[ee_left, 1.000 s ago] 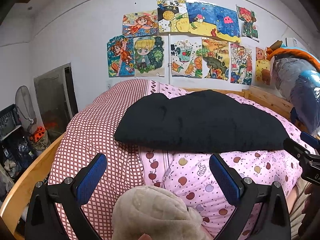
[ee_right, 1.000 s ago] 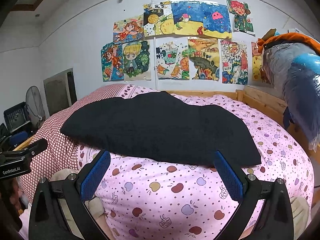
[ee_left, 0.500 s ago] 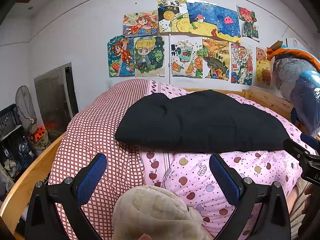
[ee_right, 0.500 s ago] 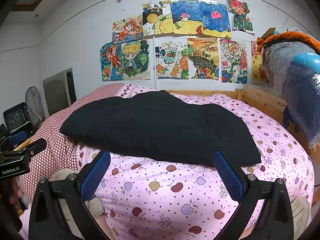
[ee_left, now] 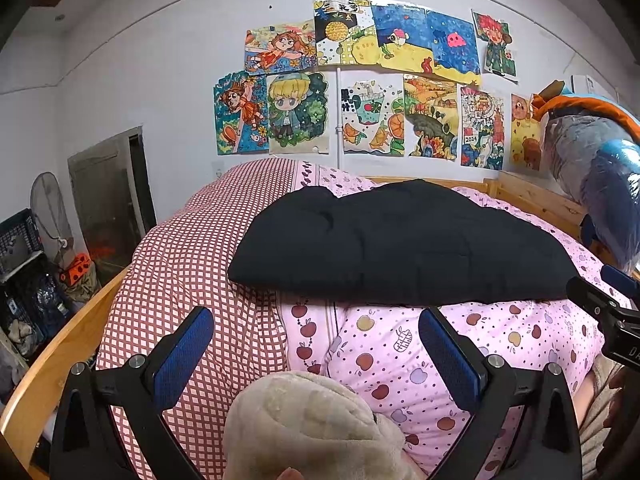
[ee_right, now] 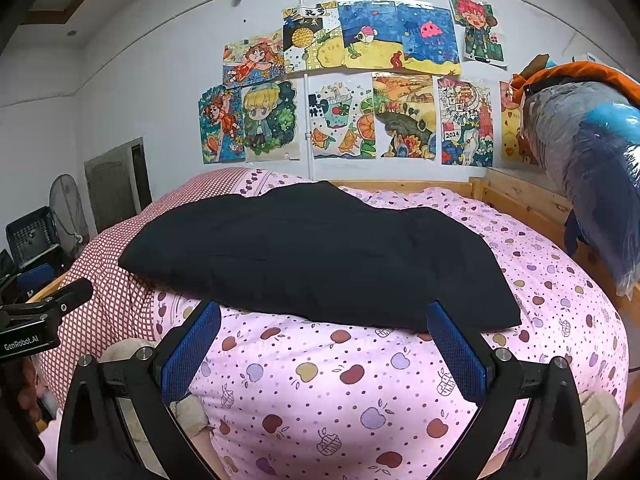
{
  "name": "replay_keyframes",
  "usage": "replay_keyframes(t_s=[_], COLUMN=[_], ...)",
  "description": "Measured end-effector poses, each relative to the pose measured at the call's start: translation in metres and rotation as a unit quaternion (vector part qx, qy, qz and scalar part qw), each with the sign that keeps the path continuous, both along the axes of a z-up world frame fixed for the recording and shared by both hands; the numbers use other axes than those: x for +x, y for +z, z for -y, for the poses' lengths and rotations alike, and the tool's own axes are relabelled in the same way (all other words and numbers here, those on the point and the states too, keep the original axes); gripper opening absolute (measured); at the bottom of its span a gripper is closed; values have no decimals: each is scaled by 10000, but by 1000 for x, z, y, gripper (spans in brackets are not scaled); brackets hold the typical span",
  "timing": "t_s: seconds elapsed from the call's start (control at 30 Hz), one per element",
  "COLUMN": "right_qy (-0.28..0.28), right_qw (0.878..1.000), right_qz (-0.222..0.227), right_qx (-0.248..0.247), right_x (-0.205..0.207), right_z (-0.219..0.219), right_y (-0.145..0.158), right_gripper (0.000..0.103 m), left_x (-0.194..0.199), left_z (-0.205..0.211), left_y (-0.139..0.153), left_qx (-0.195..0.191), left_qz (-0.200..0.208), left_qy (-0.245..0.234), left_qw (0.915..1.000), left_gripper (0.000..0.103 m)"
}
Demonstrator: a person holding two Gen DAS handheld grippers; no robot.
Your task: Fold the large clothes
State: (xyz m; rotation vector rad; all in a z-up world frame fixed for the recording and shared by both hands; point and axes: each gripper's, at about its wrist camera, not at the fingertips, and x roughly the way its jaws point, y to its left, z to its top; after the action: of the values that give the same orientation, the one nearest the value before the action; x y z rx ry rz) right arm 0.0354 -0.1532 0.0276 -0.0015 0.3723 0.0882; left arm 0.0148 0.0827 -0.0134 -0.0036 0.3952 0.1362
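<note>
The black padded garment (ee_right: 316,256) lies flat, in a neat block, on the pink apple-print quilt (ee_right: 360,380) on the bed, and the left gripper (ee_left: 316,356) and right gripper (ee_right: 324,348) hang near it, jaws spread wide, holding nothing.

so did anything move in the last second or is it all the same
Nothing visibly changed. The black padded garment lies flat on the pink apple-print quilt, untouched. The left gripper and right gripper are both open and empty, hovering short of its near edge.
</note>
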Motion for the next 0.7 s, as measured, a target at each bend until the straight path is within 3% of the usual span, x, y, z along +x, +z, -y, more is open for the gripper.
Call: replay_keyframes(t_s=[0.7], right_qy=[0], right_qw=[10000], right_qz=[-22], right_qx=[5], right_x=[0], right_z=[0], right_y=[-1], right_gripper=[101], left_x=[0], left_z=[2], left_y=[1], left_qx=[14], left_qz=[16], left_qy=[17], left_qw=[10000], left_gripper=[103])
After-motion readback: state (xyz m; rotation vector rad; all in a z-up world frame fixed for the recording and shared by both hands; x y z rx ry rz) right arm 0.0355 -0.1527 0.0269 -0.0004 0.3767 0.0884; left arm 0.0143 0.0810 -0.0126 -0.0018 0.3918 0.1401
